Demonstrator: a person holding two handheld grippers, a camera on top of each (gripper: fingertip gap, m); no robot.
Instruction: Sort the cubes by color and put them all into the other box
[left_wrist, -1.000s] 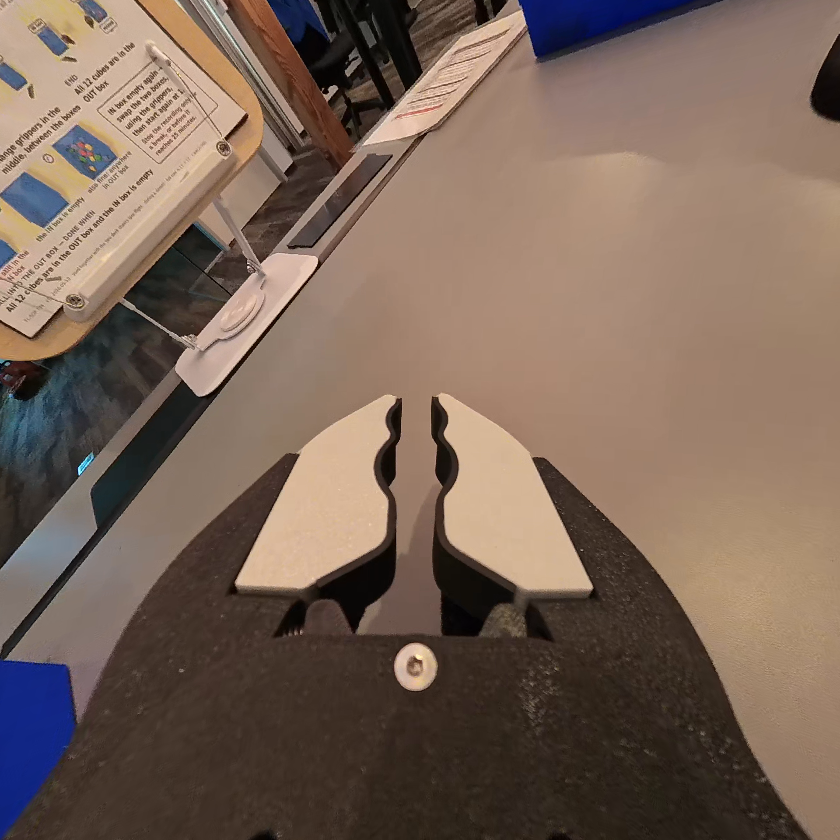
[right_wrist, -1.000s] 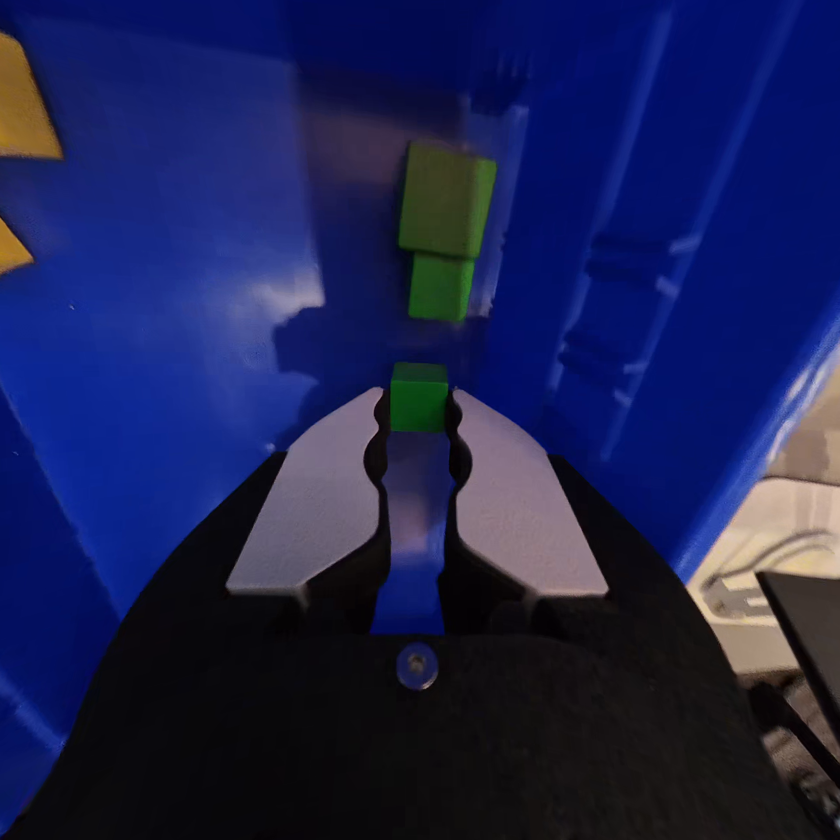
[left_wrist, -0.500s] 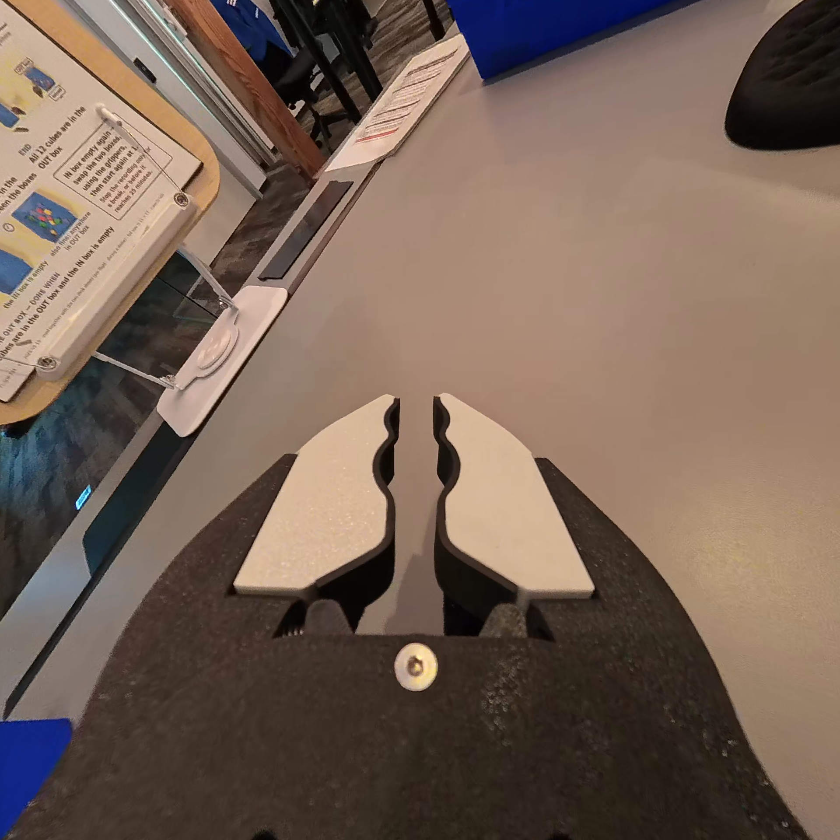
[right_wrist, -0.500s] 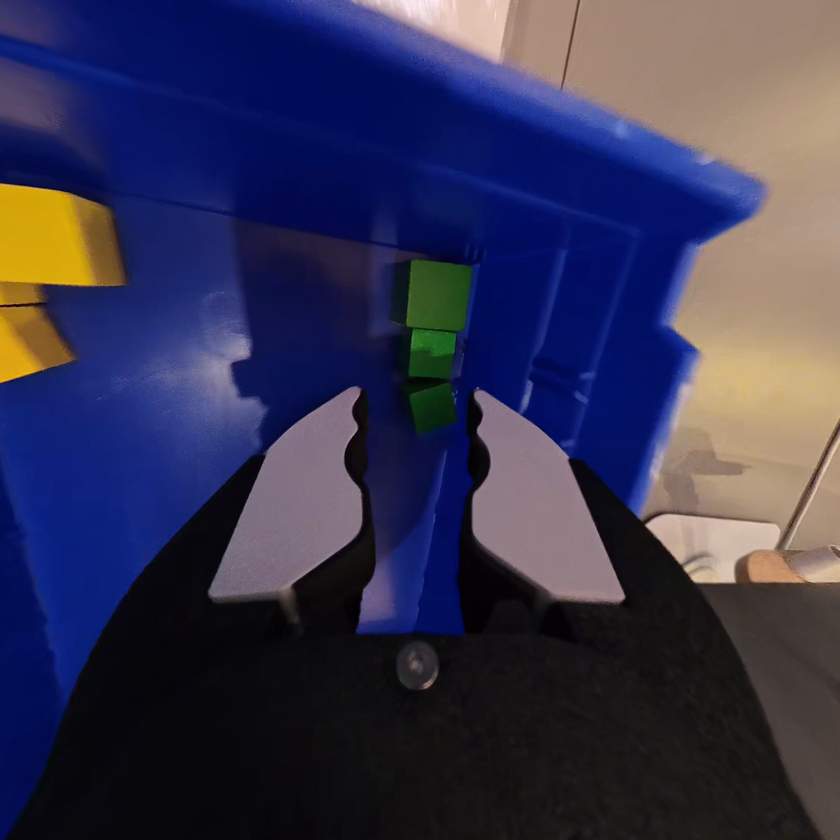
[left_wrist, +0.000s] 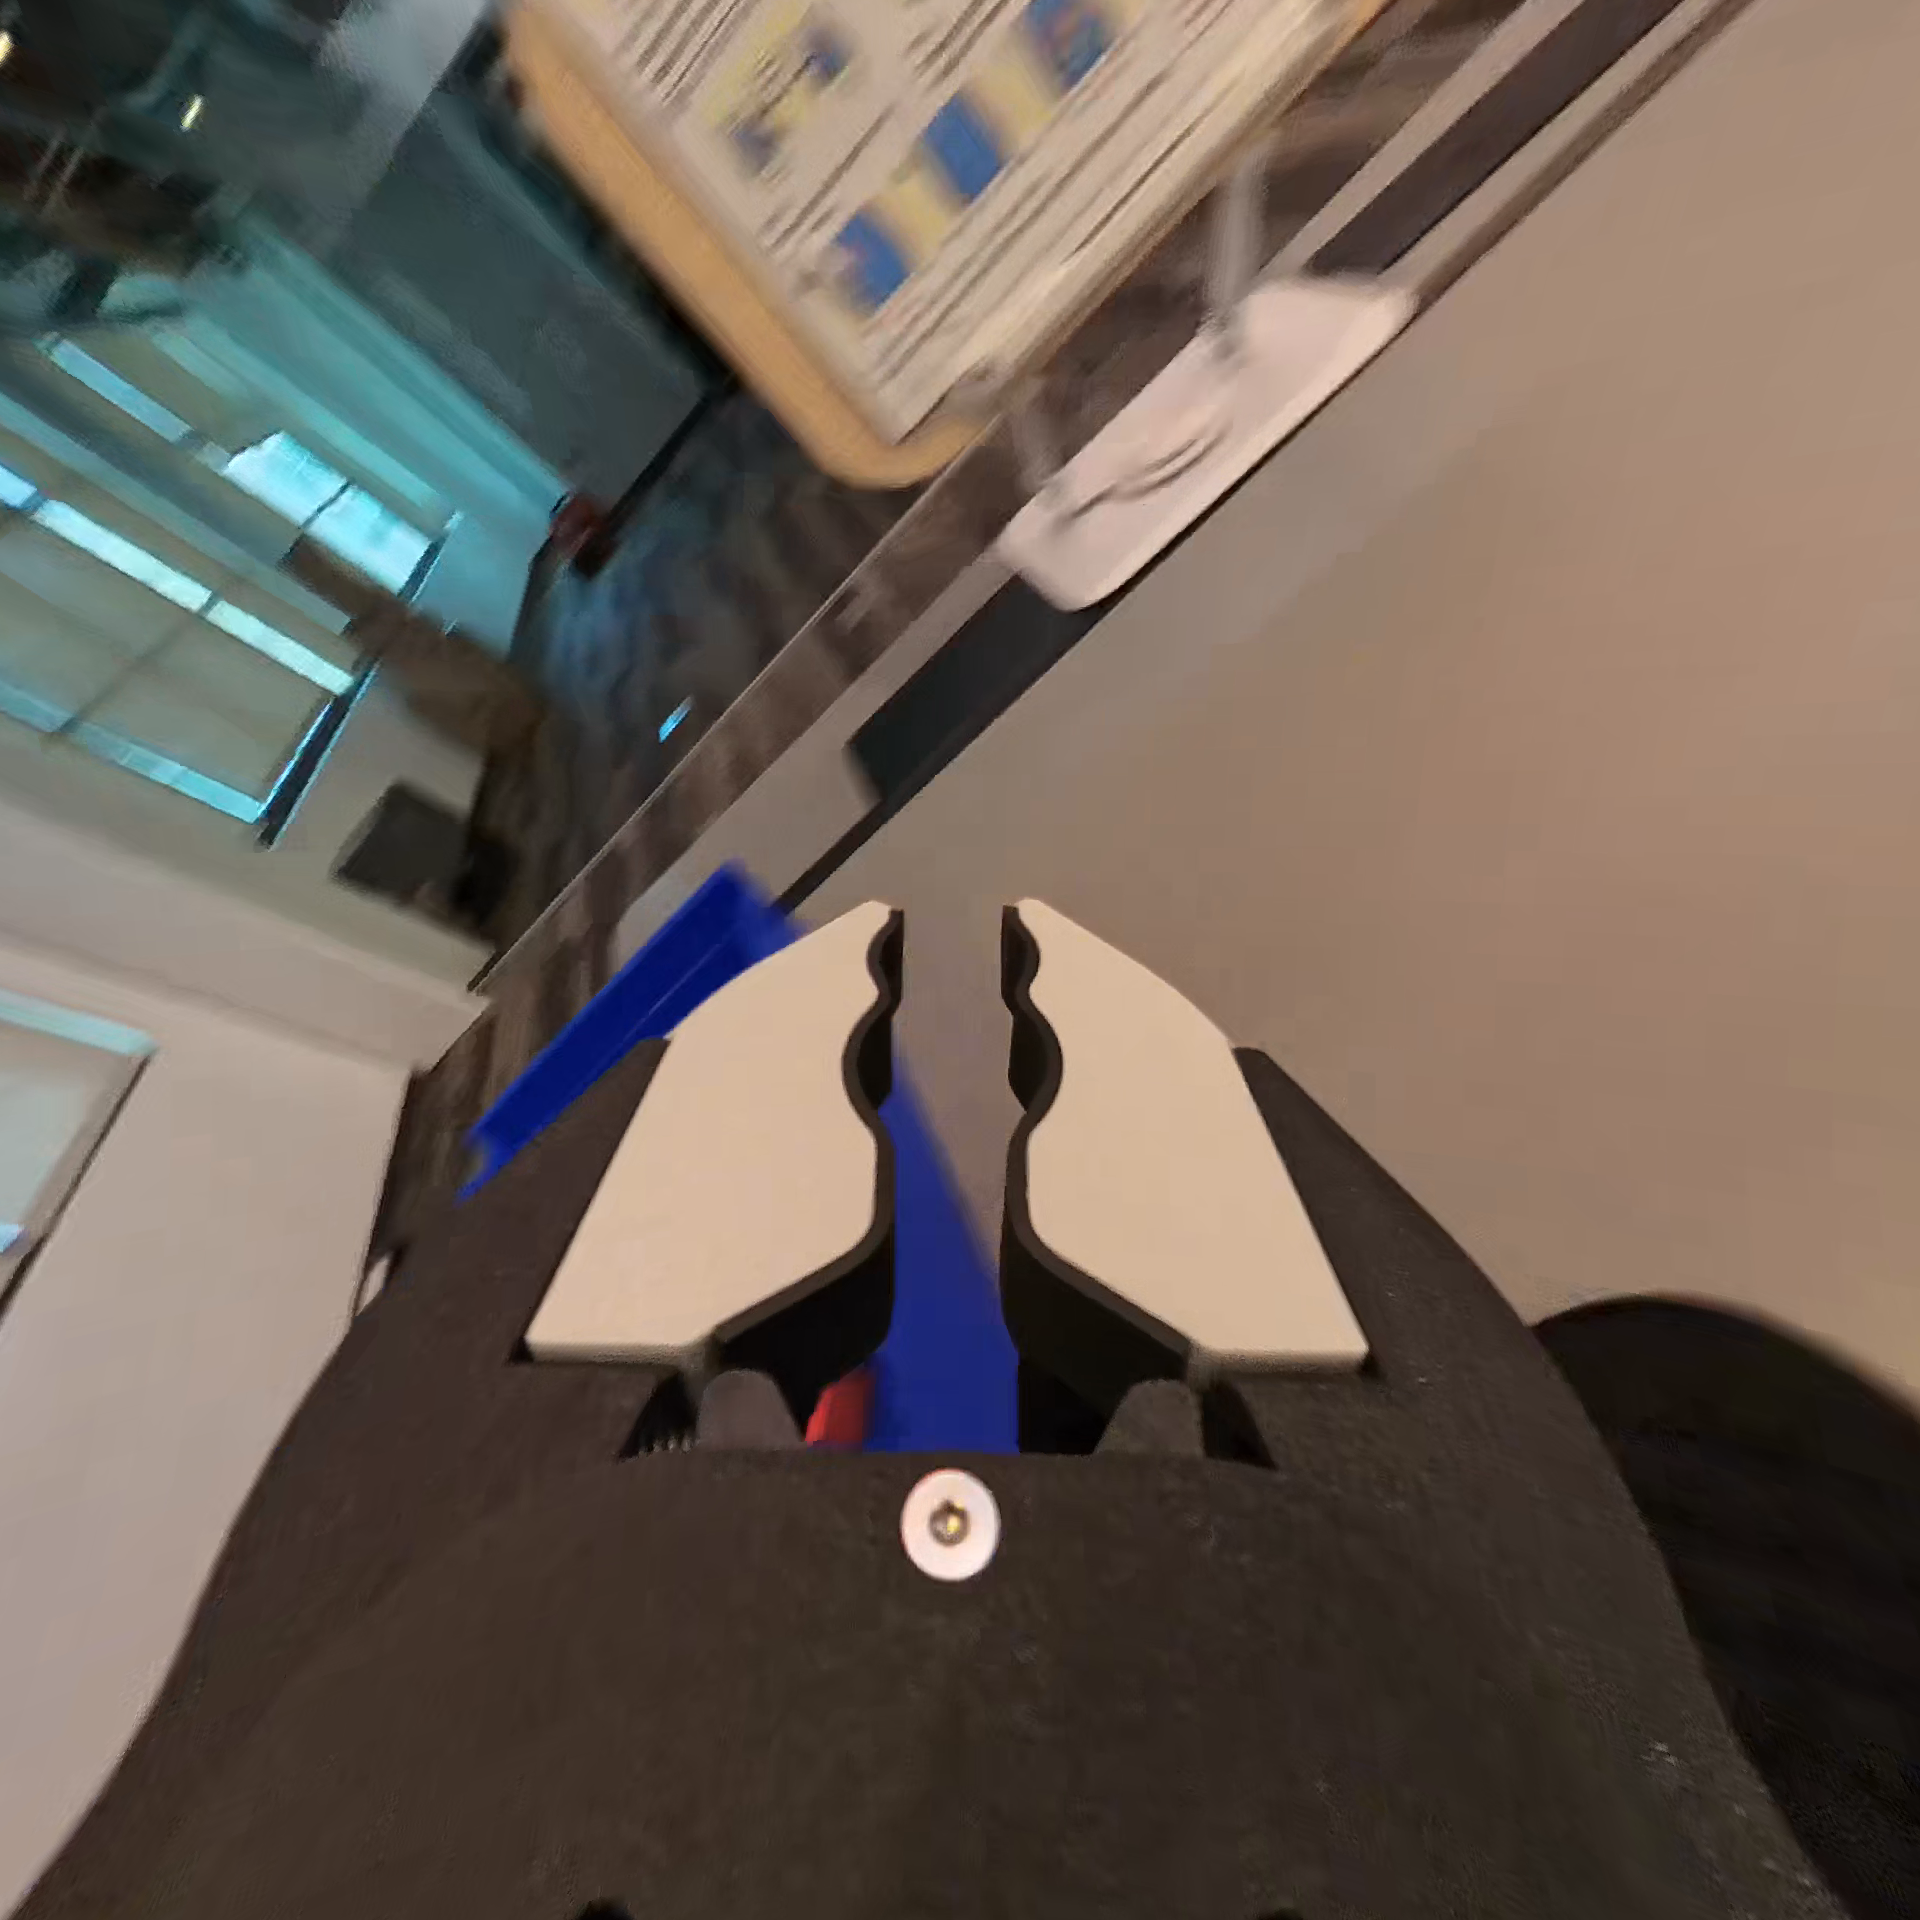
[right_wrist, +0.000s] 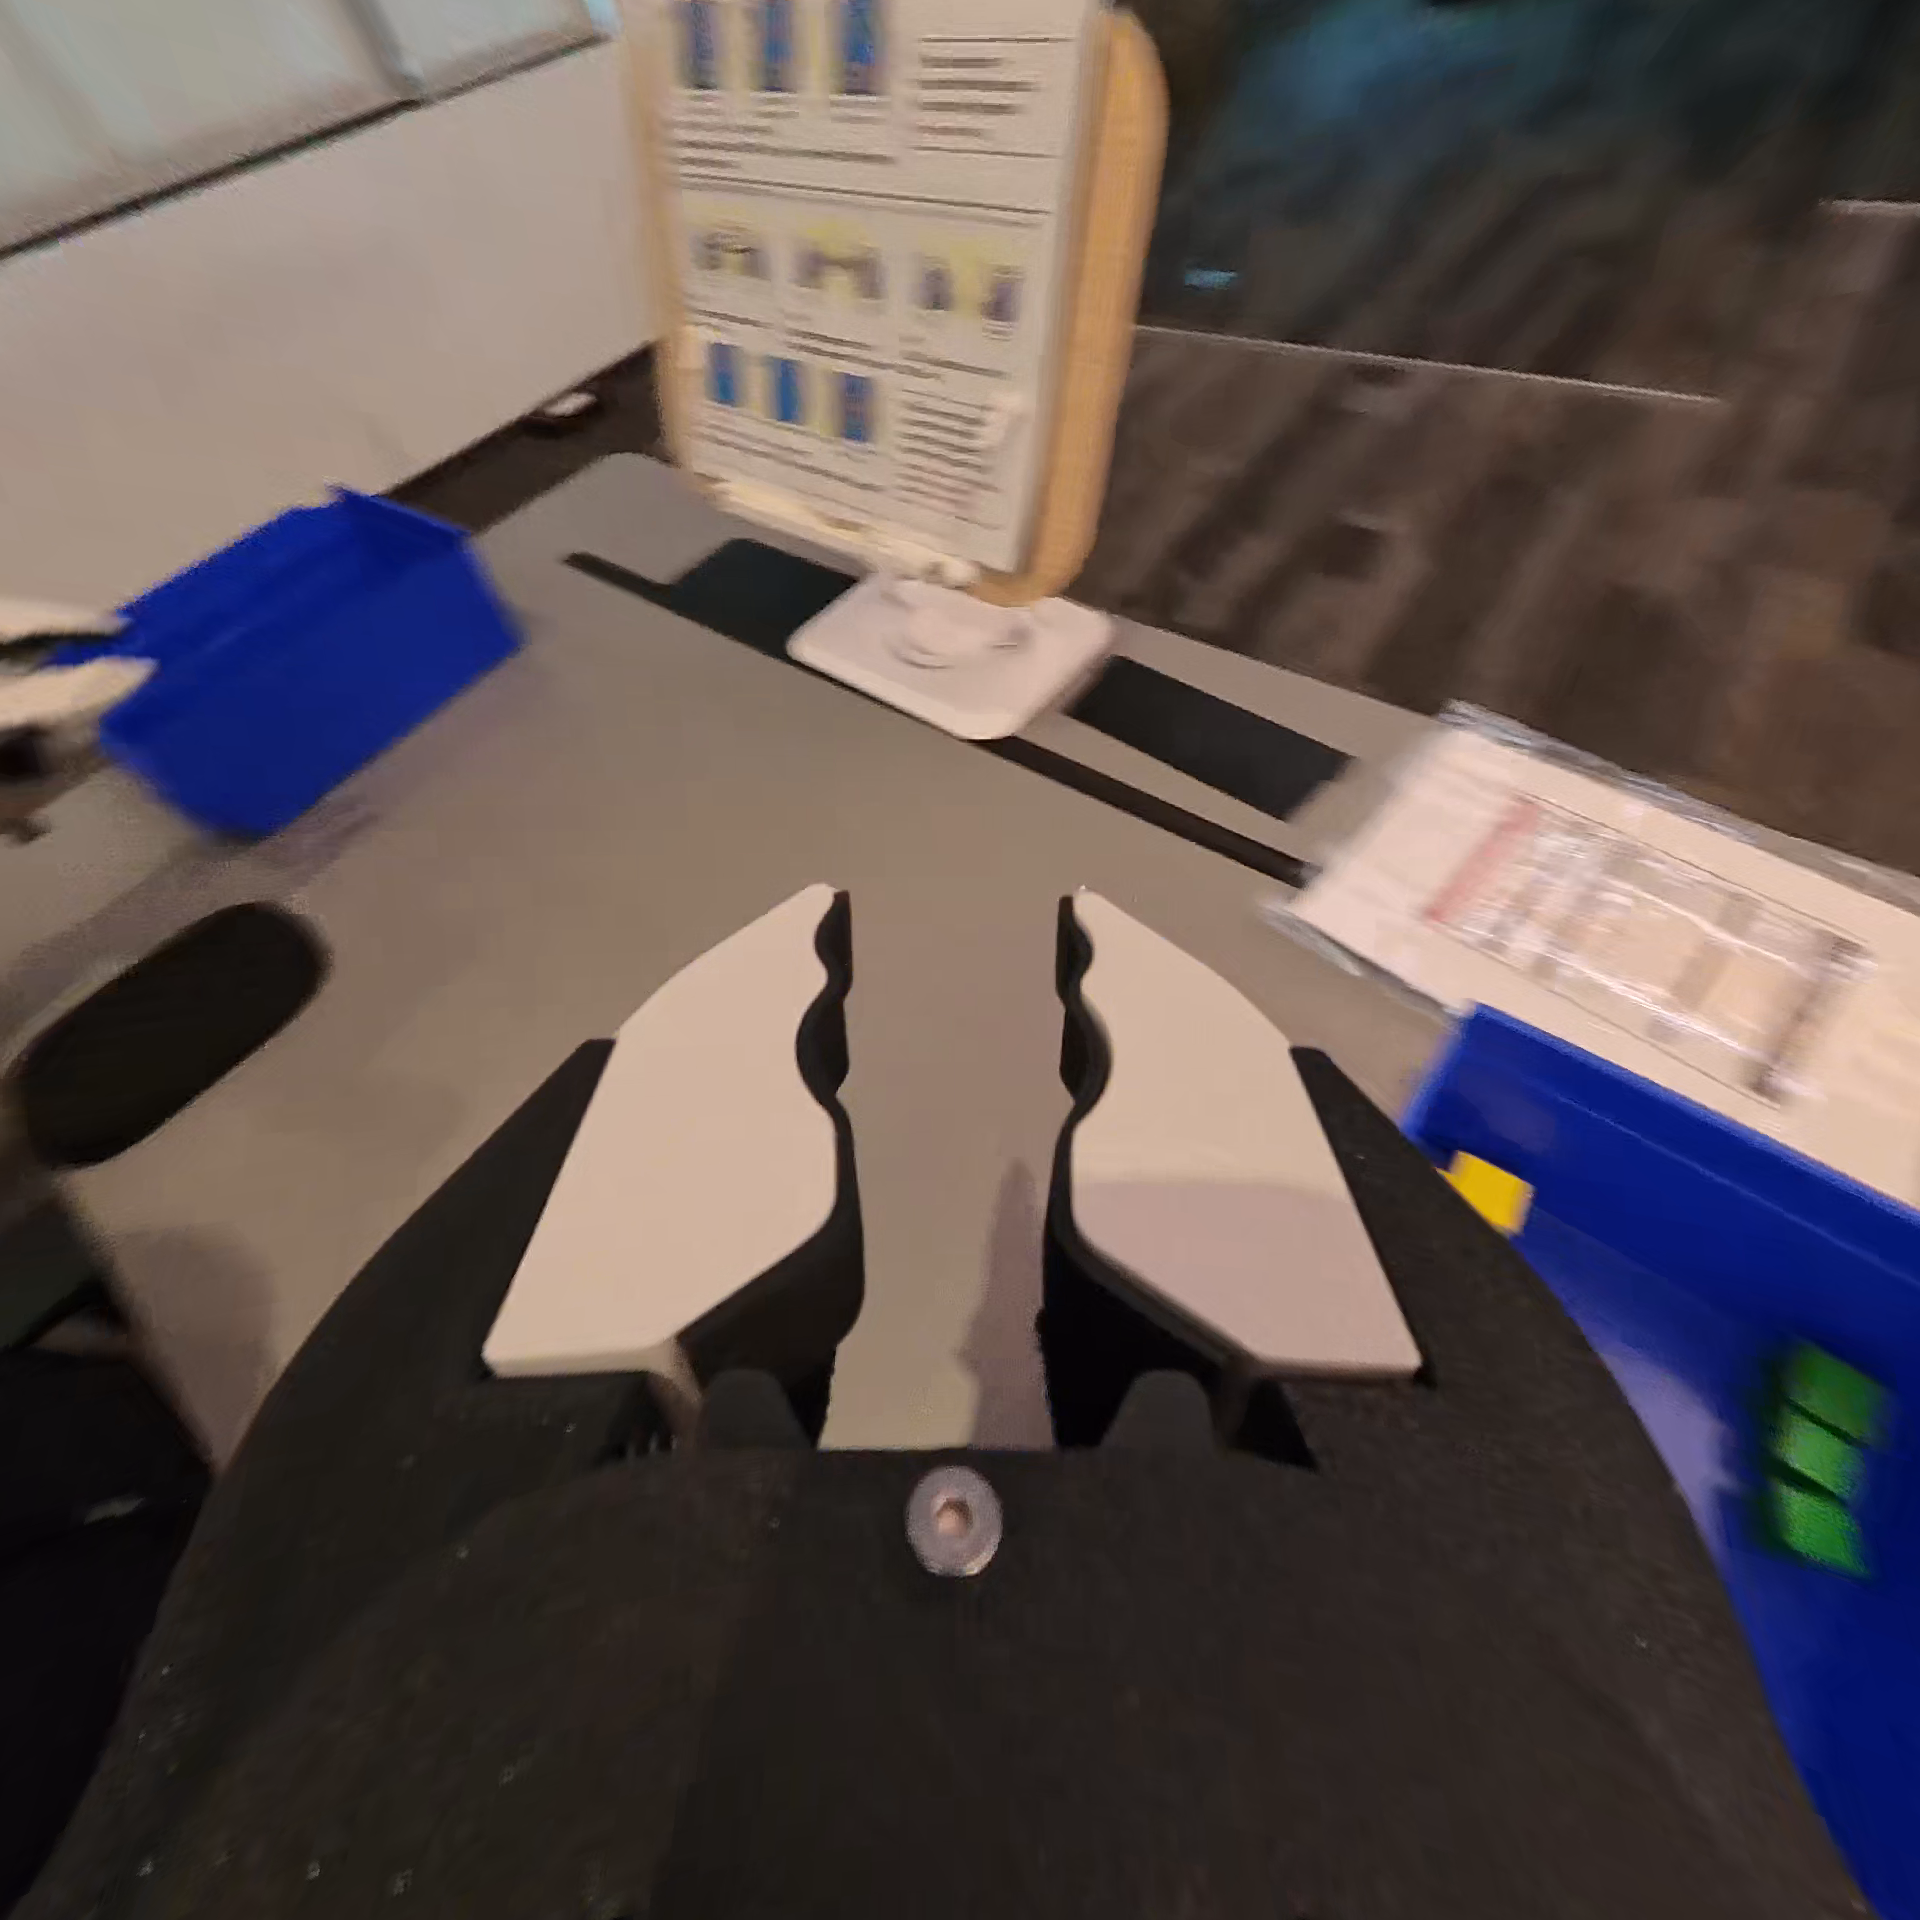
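Observation:
In the right wrist view my right gripper (right_wrist: 956, 904) is open and empty over the grey table (right_wrist: 644, 935). A blue box (right_wrist: 1662, 1195) to its right holds three green cubes (right_wrist: 1818, 1455) in a row and a yellow cube (right_wrist: 1491, 1190). The other blue box (right_wrist: 312, 665) sits at the far left, with the left gripper's pale fingers (right_wrist: 62, 655) at its edge. In the blurred, tilted left wrist view my left gripper (left_wrist: 951, 914) has a narrow gap and holds nothing. It hangs over that box's rim (left_wrist: 644, 997). A red cube (left_wrist: 836, 1403) shows between the finger bases.
An instruction board (right_wrist: 883, 312) on a white stand base (right_wrist: 956, 644) stands at the table's far edge. A laminated sheet (right_wrist: 1610, 935) lies behind the right box. A black oval pad (right_wrist: 166, 1029) lies on the table at the left and also shows in the left wrist view (left_wrist: 1714, 1455).
My right gripper let go of the green cube beside the other two, opened, and swung out of the box to the left. My left gripper swung over to the other blue box.

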